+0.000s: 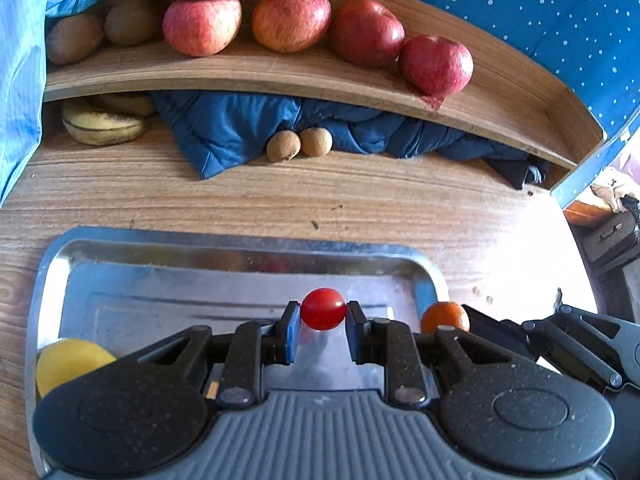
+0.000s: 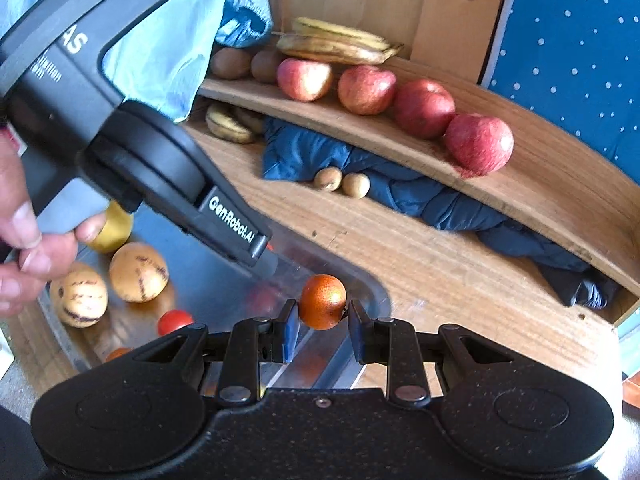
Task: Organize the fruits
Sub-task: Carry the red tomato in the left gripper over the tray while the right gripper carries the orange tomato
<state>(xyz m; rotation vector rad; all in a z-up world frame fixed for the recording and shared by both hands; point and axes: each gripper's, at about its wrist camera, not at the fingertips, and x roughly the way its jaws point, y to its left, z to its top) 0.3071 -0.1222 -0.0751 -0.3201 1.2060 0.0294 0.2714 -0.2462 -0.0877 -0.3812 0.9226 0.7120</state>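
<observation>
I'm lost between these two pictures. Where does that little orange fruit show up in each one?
Left wrist view: the small orange sits low right, past the tray's right end, partly hidden behind the left gripper, which holds a cherry tomato.
Right wrist view: the small orange is at bottom centre, between the right gripper's fingers.
Shared landmark: the row of red apples on the wooden shelf.

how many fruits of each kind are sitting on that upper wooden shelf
Counting only what shows on the upper curved wooden shelf:
red apples: 4
brown oval kiwis: 2
spotted yellow bananas: at least 2, in one bunch
total: 8
</observation>
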